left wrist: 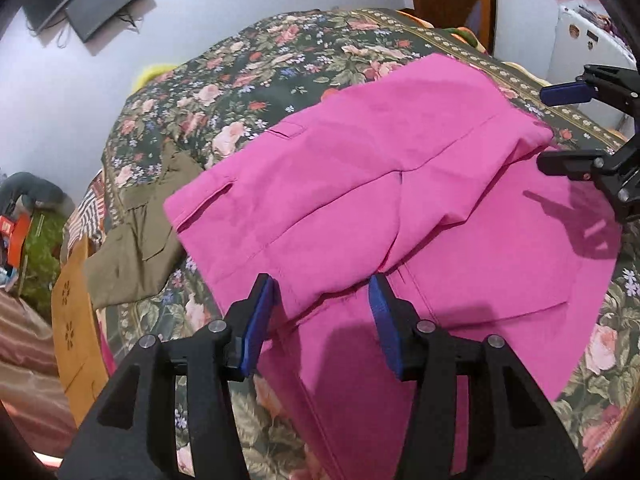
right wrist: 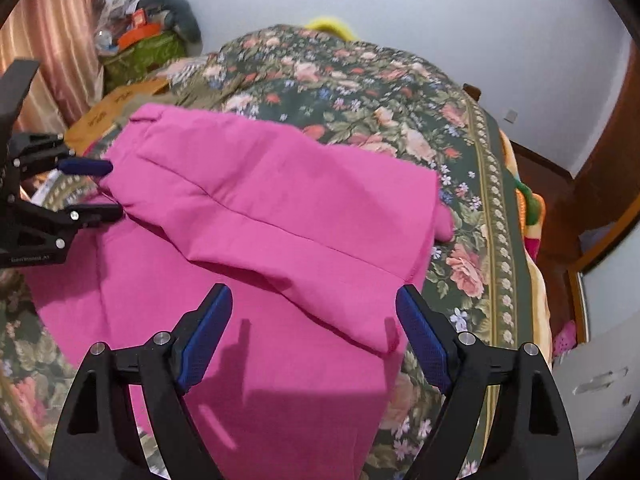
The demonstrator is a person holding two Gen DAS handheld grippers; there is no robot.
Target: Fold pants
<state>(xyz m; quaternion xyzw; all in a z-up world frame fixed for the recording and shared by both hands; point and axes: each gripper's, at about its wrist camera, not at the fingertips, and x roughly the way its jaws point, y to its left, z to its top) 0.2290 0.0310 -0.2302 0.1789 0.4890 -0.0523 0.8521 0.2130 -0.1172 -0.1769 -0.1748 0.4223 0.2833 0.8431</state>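
Bright pink pants lie on a floral bedspread, their upper half doubled over the lower half. My left gripper hovers open over the near folded edge; the cloth lies below its blue pads, which do not press on it. The right gripper shows at the right edge, jaws apart at the fold's corner. In the right wrist view the pants fill the middle. My right gripper stands wide open above them with nothing held. The left gripper is at the left, open at the cloth's edge.
An olive garment lies crumpled on the bed left of the pants. A brown cardboard box stands beside the bed. A screen hangs on the wall, and clutter is piled in the corner. The bed's edge drops off at the right.
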